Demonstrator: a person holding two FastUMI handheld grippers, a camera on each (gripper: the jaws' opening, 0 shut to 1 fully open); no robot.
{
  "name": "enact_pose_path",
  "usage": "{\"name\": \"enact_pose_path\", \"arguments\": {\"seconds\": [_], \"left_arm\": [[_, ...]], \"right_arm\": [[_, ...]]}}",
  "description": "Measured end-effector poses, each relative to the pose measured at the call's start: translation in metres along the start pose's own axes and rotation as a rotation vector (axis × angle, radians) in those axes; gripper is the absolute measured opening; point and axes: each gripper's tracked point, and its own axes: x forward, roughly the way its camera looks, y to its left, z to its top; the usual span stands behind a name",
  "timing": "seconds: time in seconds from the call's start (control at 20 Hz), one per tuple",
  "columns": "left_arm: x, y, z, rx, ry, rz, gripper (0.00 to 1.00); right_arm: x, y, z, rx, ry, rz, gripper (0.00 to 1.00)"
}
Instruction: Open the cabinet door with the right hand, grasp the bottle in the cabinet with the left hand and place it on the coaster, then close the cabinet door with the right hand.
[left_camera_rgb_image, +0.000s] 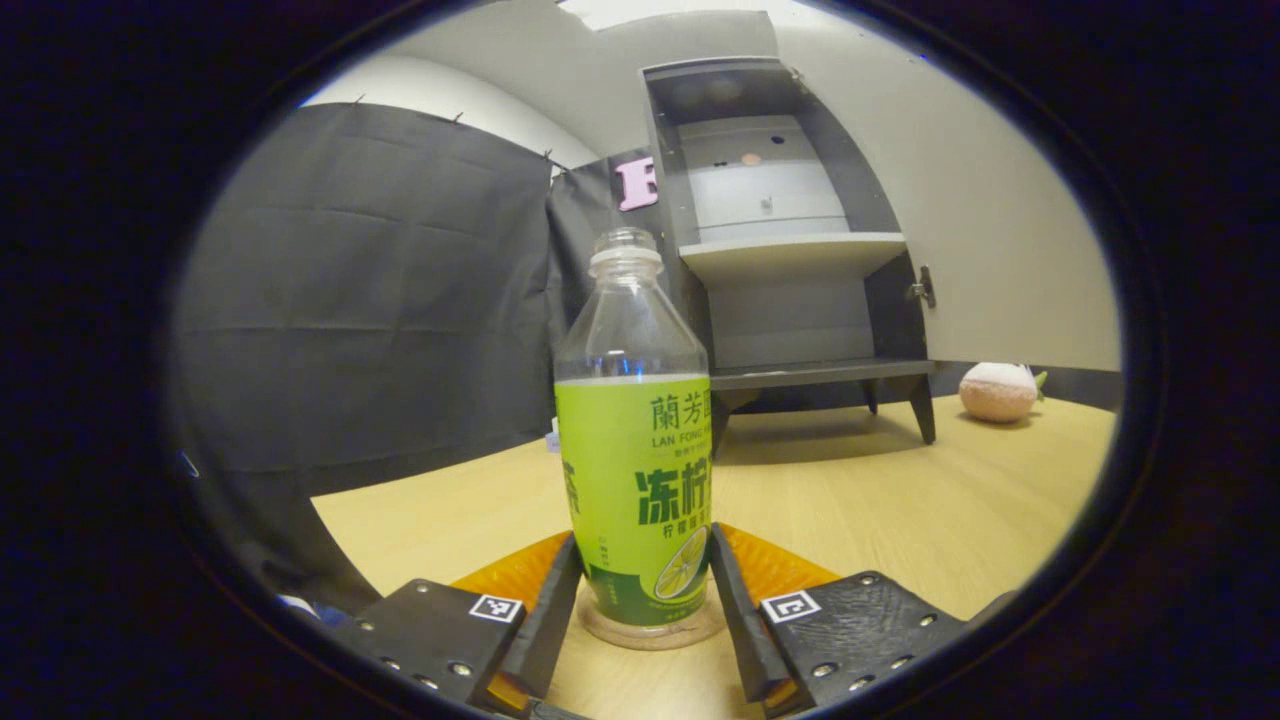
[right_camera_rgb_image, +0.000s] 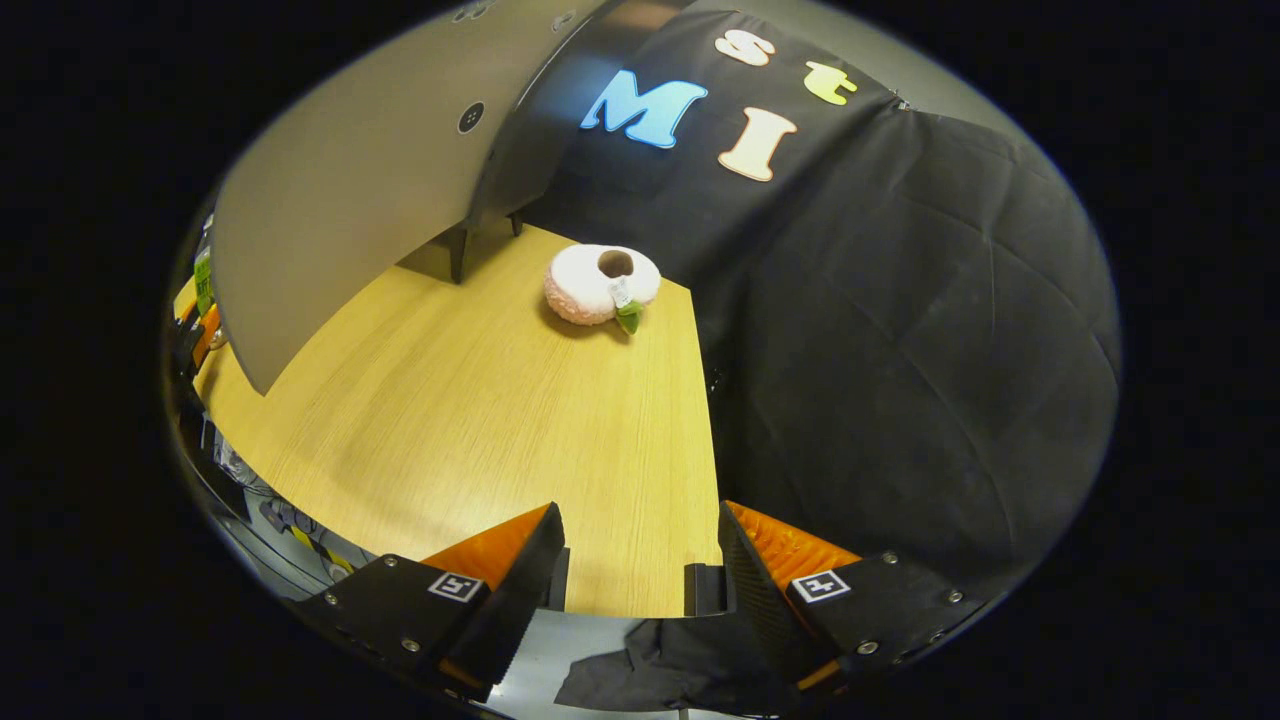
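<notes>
Pale wood-grain table (left_camera_rgb_image: 900, 500) runs back to black cloth walls. The bottle (left_camera_rgb_image: 635, 470) stands upright on a clear coaster (left_camera_rgb_image: 650, 632), between the left gripper's (left_camera_rgb_image: 640, 600) fingers, which flank its base closely; whether they press it I cannot tell. Behind, the grey cabinet (left_camera_rgb_image: 790, 250) stands with its door (left_camera_rgb_image: 990, 230) swung wide. The right gripper (right_camera_rgb_image: 640, 560) hangs spread and empty over the table's near edge; a pink plush toy (right_camera_rgb_image: 600, 285) lies beyond.

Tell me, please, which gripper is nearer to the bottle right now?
Left. The left gripper has its fingers on either side of the bottle; the right gripper hangs over the table edge, well away.
</notes>
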Motion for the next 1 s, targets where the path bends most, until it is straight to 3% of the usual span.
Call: {"name": "enact_pose_path", "arguments": {"seconds": [0.4, 0.75, 0.9, 1.0], "left_arm": [[-0.011, -0.004, -0.010, -0.032, 0.018, 0.035, 0.71], [-0.030, -0.001, -0.019, -0.014, 0.062, 0.059, 0.71], [-0.053, -0.012, -0.014, 0.009, 0.103, 0.010, 0.73], [-0.071, -0.019, 0.001, -0.008, 0.140, -0.045, 0.69]], "right_arm": [[0.002, 0.008, -0.024, -0.039, 0.029, 0.034, 0.96], [-0.002, 0.022, -0.037, 0.011, 0.041, 0.088, 0.96], [-0.006, 0.022, -0.036, 0.062, 0.036, 0.106, 0.95], [-0.008, 0.029, -0.034, 0.141, 0.036, 0.140, 0.96]]}}
